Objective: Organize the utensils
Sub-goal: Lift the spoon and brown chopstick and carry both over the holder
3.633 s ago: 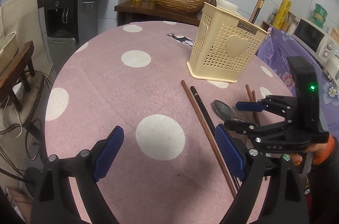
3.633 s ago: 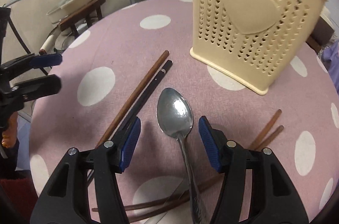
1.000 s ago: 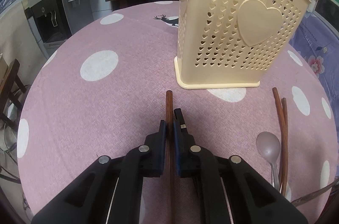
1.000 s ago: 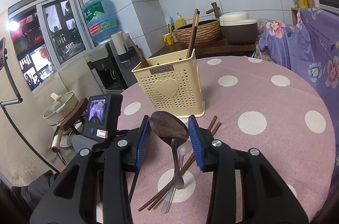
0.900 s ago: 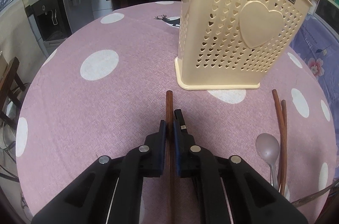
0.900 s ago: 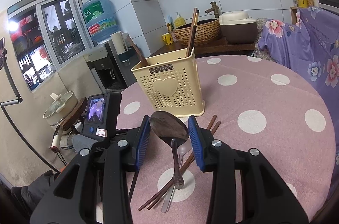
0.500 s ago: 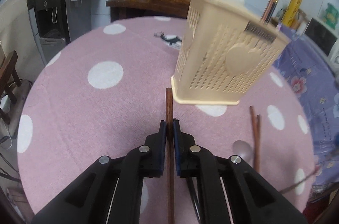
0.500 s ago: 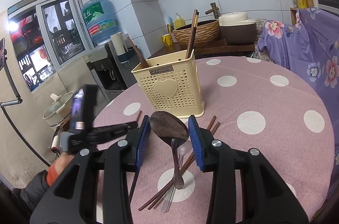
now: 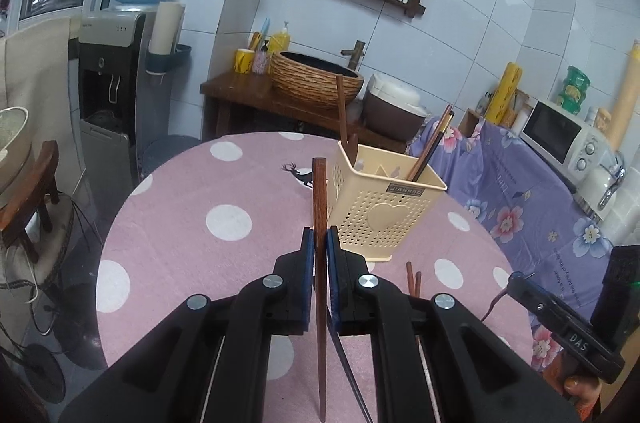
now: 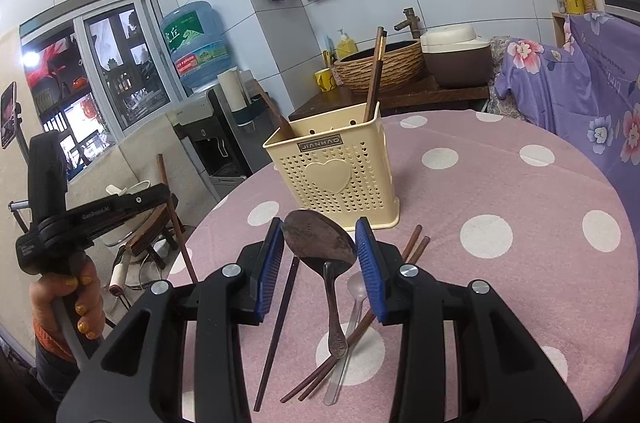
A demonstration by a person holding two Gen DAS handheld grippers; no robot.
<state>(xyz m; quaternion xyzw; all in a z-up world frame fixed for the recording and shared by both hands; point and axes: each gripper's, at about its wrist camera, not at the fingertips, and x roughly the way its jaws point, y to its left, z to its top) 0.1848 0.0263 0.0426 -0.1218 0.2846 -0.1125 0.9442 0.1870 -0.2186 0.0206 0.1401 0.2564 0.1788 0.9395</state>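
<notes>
A few sticks already stood in the cream perforated plastic holder point(image 9: 384, 207); a brown wooden chopstick point(image 9: 319, 223) was clamped in the left claw point(image 9: 319, 251), a metal spoon point(image 10: 320, 243) in the right claw point(image 10: 319, 251), and several utensils were left on the pink dotted desk point(image 10: 520, 231).

The lower end of the brown chopstick point(image 9: 320, 263) is cut off by the bottom edge below the left tongs point(image 9: 318, 247). The bottoms of the sticks inside the basket point(image 10: 340, 175), beyond the right tongs point(image 10: 318, 243), are hidden by its wall.

Brown chopstick point(image 9: 319, 223) and metal spoon point(image 10: 320, 243) held above table.
</notes>
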